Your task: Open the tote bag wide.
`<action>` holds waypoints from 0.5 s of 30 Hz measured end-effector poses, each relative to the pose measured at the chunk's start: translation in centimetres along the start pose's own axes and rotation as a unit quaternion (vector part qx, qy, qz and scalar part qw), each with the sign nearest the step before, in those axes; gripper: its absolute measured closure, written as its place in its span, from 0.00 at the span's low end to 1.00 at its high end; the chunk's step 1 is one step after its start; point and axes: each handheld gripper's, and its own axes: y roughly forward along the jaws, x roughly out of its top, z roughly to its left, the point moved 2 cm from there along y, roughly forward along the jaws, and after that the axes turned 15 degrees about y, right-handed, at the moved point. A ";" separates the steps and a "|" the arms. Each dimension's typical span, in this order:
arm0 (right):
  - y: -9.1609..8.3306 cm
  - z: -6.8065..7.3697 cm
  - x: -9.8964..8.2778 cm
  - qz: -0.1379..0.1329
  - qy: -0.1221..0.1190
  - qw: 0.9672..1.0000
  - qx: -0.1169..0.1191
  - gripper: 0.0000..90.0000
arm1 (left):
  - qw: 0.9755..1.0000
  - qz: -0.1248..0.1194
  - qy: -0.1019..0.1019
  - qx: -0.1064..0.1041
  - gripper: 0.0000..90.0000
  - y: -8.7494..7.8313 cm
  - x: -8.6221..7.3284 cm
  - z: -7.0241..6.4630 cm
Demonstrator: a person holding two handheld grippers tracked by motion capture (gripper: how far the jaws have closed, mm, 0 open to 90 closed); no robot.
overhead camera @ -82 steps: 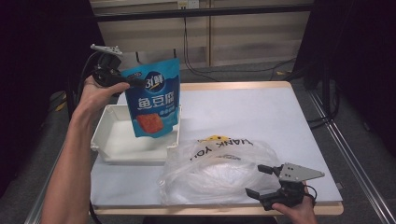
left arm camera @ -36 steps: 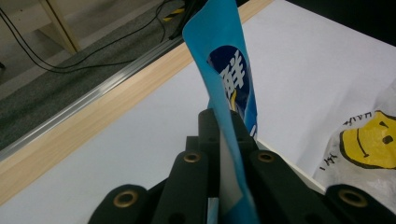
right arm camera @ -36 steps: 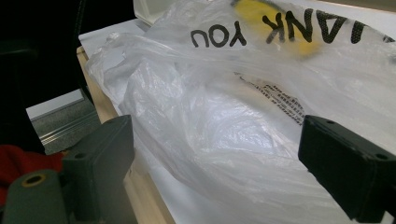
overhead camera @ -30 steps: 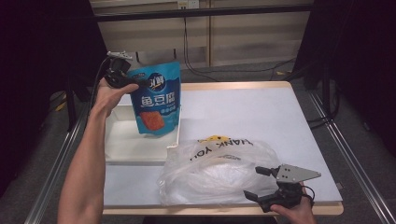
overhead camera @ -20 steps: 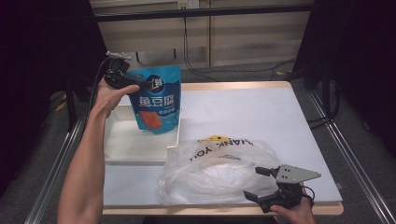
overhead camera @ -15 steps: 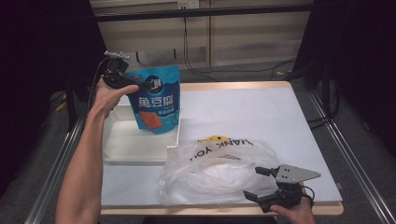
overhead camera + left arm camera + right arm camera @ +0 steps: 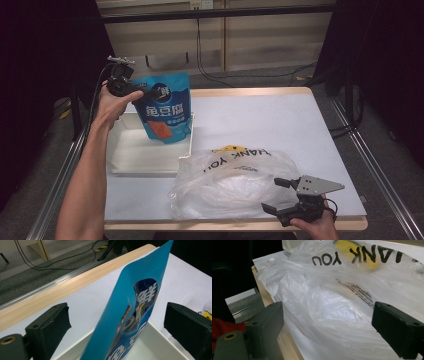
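Note:
A blue snack pouch (image 7: 165, 112) stands upright at the far right corner of the white tray (image 7: 135, 155). My left gripper (image 7: 150, 93) is at the pouch's top left corner. Its jaws have just been opening. In the left gripper view the pouch's top edge (image 7: 135, 302) rises between the wide-apart pads of the left gripper (image 7: 117, 327), and neither pad touches it. The tray's floor (image 7: 160, 345) lies below. My right gripper (image 7: 274, 196) is open at the table's front edge, facing a crumpled clear plastic bag (image 7: 230, 175) printed THANK YOU. That bag (image 7: 332, 290) lies just ahead of the right gripper (image 7: 329, 322).
The white tabletop (image 7: 280, 120) has a wooden rim. Its right and far parts are bare. Cables (image 7: 210, 50) lie on the floor beyond the table's far edge. A metal rail (image 7: 57, 185) runs along the left side.
The left gripper's jaws have opened and let go of the blue pouch, which now stands in the tray. The right gripper and the plastic bag have not moved.

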 end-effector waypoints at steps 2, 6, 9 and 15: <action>0.0 0.0 0.0 -0.002 -0.001 1.000 0.000 0.12 | 1.000 -0.001 0.002 0.001 0.05 0.0 0.0 0.0; -0.1 -0.1 0.0 -0.003 0.002 1.000 -0.001 0.12 | 0.999 -0.016 -0.014 0.031 0.08 -0.4 -0.6 0.0; -0.1 -0.2 -0.1 -0.003 0.004 1.000 -0.001 0.12 | 0.999 -0.006 -0.021 0.030 0.07 -0.6 -1.2 0.1; -0.1 -0.6 0.0 -0.004 0.010 1.000 -0.002 0.12 | 0.998 -0.023 -0.017 0.052 0.07 -1.5 -1.8 0.1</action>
